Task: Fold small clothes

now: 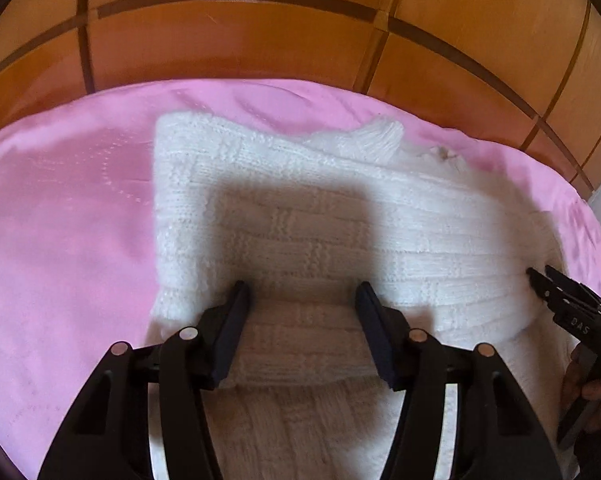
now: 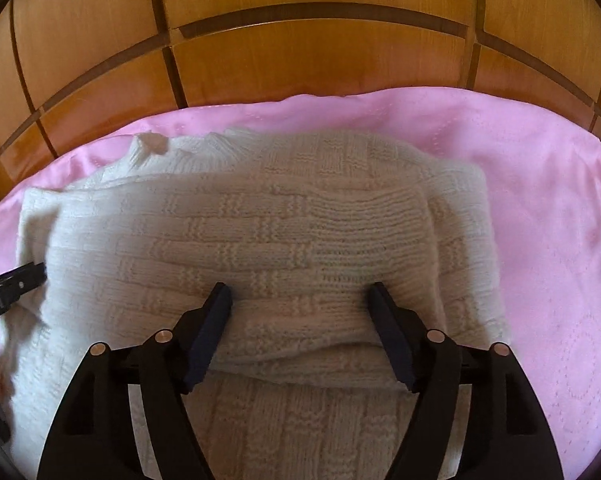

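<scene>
A white knitted sweater [image 1: 320, 232] lies folded on a pink bedspread [image 1: 60, 240], its top layer doubled back over the lower part. My left gripper [image 1: 303, 287] hovers over the sweater's folded layer near its left side, jaws apart, nothing pinched between the pads. My right gripper [image 2: 299, 290] stands open over the same sweater [image 2: 260, 220] further right, with the fold edge running under its fingers. Each gripper shows at the edge of the other's view: the right gripper [image 1: 540, 271] at the sweater's right side, the left gripper [image 2: 28, 276] at its left side.
A wooden headboard [image 1: 240, 40] with dark inlay lines rises behind the bed. The pink bedspread [image 2: 540, 240] spreads out left and right of the sweater. A hand [image 1: 592, 392] on the right gripper's handle shows at the right edge.
</scene>
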`<action>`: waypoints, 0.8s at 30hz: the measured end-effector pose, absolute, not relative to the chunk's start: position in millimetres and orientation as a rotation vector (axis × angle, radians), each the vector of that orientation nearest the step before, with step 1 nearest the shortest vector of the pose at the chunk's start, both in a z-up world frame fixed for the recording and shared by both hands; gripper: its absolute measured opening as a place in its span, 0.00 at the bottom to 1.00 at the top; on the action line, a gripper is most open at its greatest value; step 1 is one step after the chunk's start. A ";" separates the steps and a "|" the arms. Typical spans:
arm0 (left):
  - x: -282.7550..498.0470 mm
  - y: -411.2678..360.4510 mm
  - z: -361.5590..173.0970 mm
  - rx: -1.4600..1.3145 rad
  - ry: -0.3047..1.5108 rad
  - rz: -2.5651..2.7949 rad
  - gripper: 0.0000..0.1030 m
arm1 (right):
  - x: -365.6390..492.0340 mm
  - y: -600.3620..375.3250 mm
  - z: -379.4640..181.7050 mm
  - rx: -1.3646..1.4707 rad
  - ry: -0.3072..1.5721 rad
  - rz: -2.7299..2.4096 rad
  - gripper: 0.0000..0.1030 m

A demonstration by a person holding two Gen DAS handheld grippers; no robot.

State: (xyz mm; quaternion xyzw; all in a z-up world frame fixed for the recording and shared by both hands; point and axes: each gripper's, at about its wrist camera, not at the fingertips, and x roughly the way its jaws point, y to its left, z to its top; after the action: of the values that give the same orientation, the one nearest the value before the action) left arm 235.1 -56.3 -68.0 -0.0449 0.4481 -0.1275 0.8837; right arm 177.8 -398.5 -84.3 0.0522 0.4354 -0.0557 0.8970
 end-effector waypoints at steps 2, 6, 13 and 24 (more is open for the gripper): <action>223.9 -57.5 -56.7 -0.097 0.931 -0.248 0.55 | 176.1 -399.9 -83.0 0.111 0.899 -0.114 0.69; 191.5 -54.6 -28.9 -0.077 0.852 -0.241 0.67 | 168.7 -400.4 -72.7 0.142 0.896 -0.088 0.83; 144.7 -41.2 -11.2 -0.080 0.815 -0.232 0.74 | 130.0 -404.4 -62.9 0.217 0.913 -0.093 0.87; 93.3 -23.3 -12.3 -0.073 0.816 -0.216 0.74 | 62.9 -429.7 -63.8 0.258 0.947 -0.187 0.87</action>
State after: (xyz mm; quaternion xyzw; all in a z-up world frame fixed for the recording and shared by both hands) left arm 93.3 -23.3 -12.3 -0.0356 0.3960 -0.1046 0.9116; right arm 62.9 -429.7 -63.8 0.1238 0.4543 -0.0895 0.8777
